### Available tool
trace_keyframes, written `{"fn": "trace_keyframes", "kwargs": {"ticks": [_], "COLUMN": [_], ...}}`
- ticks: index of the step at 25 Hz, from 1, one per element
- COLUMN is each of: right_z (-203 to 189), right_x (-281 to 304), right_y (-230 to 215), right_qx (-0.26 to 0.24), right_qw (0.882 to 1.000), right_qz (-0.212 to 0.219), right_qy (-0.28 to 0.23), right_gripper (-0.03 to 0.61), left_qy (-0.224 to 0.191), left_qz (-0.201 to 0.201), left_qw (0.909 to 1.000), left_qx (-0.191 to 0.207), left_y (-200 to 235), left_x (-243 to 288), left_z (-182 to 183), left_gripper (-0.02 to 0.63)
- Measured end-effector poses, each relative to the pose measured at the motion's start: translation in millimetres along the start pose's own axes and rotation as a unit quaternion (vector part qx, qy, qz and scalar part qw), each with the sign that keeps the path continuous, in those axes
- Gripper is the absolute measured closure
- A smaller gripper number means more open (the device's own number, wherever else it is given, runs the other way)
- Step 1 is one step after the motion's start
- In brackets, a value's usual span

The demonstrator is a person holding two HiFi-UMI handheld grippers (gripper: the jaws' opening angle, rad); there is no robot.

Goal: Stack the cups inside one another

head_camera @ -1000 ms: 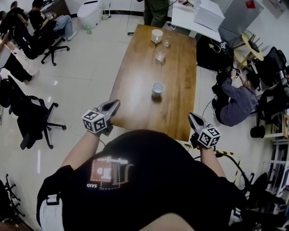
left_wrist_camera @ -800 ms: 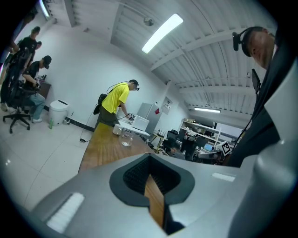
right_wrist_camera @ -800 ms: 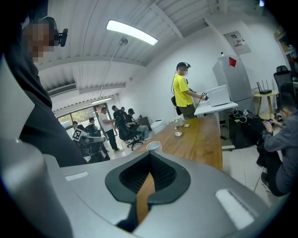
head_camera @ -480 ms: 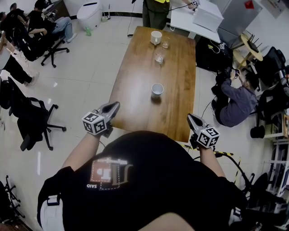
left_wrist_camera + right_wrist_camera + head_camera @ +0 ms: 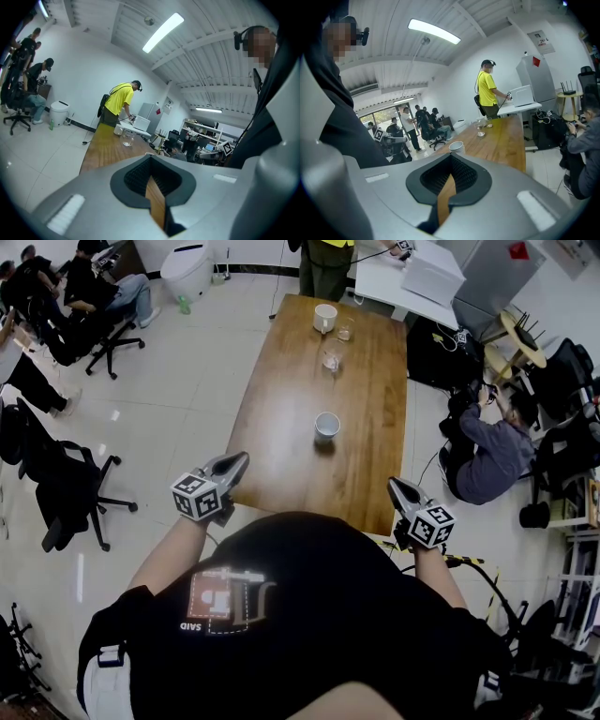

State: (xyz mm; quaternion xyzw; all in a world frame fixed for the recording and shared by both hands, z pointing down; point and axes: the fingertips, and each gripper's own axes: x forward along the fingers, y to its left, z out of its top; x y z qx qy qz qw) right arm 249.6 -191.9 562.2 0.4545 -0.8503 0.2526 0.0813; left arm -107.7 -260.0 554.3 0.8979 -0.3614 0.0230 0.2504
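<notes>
On the long wooden table [image 5: 281, 418] a white cup [image 5: 327, 423] stands alone near the middle. Further off are a clear glass [image 5: 331, 359], a smaller glass [image 5: 345, 331] and a white mug [image 5: 325, 315]. My left gripper [image 5: 234, 463] hovers at the table's near left corner, shut and empty. My right gripper [image 5: 398, 487] hovers at the near right corner, jaws together, nothing held. The left gripper view shows the glass [image 5: 127, 137] and the mug [image 5: 117, 129] far down the table. In the right gripper view the white cup [image 5: 456, 146] is nearest, with the glass [image 5: 480, 131] behind it.
A person in a yellow shirt [image 5: 325, 263] stands at the table's far end by a white desk [image 5: 412, 282]. Another person [image 5: 487, 451] crouches on the floor to the right. Office chairs [image 5: 70, 488] and seated people are on the left.
</notes>
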Motion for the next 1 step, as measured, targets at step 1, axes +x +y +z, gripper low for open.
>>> {"fn": "trace_keyframes", "kwargs": {"ticks": [1], "right_z": [0.1], "right_x": [0.4], "right_y": [-0.2], "right_qx": [-0.001], "right_qw": [1.000], "right_qz": [0.000], "right_qy": [0.000], "right_gripper": [0.566], "left_qy": [0.000], "left_qz": [0.000], "left_qw": [1.0000], "left_qx": [0.000], "left_y": [0.2], "left_x": [0.3], "left_z": [0.0], "left_gripper": [0.612]}}
